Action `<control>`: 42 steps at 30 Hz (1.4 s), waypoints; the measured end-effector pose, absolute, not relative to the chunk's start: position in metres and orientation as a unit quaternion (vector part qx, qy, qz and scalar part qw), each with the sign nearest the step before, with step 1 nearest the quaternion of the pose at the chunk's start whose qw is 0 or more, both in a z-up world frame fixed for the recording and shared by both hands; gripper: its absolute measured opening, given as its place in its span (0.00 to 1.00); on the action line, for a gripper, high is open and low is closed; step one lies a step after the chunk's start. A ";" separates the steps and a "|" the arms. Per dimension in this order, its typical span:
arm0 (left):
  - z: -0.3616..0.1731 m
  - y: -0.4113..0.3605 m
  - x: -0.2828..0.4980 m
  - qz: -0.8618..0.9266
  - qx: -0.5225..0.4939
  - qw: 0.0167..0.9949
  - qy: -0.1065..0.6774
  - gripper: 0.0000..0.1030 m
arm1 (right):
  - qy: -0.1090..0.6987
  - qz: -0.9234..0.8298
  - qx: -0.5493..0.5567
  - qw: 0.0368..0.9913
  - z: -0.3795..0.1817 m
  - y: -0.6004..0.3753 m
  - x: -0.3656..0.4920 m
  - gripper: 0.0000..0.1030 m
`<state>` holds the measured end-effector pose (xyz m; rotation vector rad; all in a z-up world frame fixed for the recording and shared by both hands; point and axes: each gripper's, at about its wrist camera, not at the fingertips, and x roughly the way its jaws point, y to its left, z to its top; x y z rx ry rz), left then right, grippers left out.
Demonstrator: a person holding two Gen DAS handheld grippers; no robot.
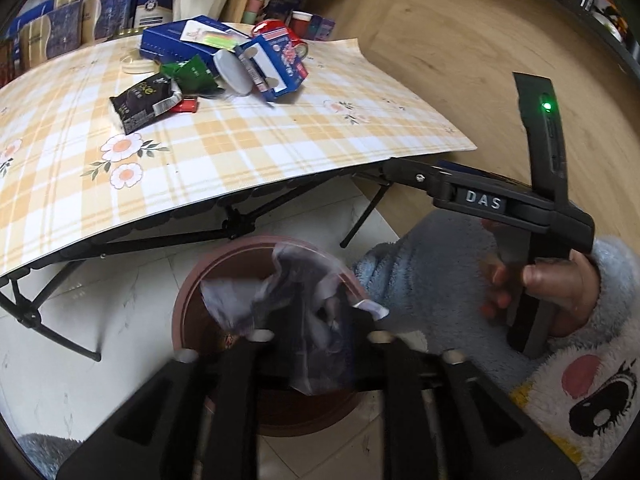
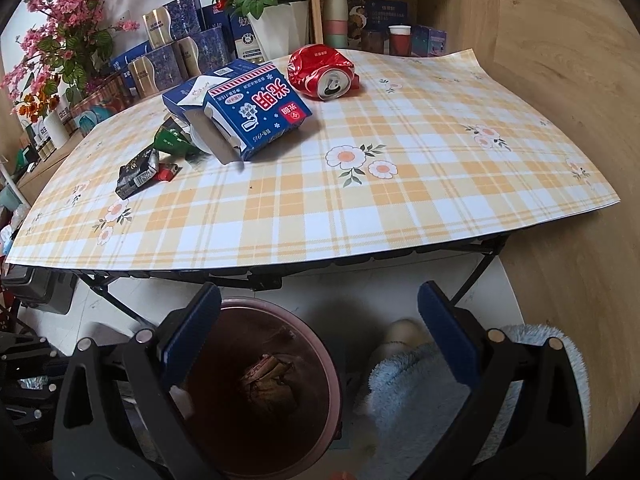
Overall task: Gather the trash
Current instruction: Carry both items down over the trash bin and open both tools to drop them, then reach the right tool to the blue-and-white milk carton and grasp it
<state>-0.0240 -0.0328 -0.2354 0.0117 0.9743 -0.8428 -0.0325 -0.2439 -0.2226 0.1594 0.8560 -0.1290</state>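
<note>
Crumpled plastic wrapper [image 1: 304, 320] between the parted fingers of the left gripper [image 1: 316, 338], blurred, right over the mouth of the brown trash bin [image 1: 188, 304] — whether the pads touch it cannot be told. Right gripper [image 2: 320, 332] spread wide and empty, above the same bin's near rim, scraps visible at the bin's bottom. Beyond the bin, on the plaid-covered folding table [image 2: 400, 216]: blue milk carton [image 2: 260, 116], crushed red can [image 2: 322, 72], black snack packet [image 2: 136, 174], green wrapper [image 2: 172, 142] — all well apart from the bin.
</note>
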 end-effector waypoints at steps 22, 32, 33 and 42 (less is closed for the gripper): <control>-0.210 0.037 -0.006 -0.191 -0.077 0.896 0.393 0.90 | 0.410 -0.030 0.094 0.907 -0.214 -0.246 -0.032 0.94; -0.208 0.037 -0.009 -0.174 -0.063 0.902 0.389 0.90 | 0.404 -0.025 0.086 0.911 -0.206 -0.246 -0.021 0.94; -0.209 0.037 -0.008 -0.175 -0.063 0.902 0.391 0.90 | 0.400 -0.014 0.091 0.912 -0.206 -0.247 -0.020 0.94; -0.216 0.037 -0.001 -0.164 -0.065 0.900 0.399 0.90 | 0.386 0.030 0.038 0.921 -0.200 -0.243 -0.003 0.94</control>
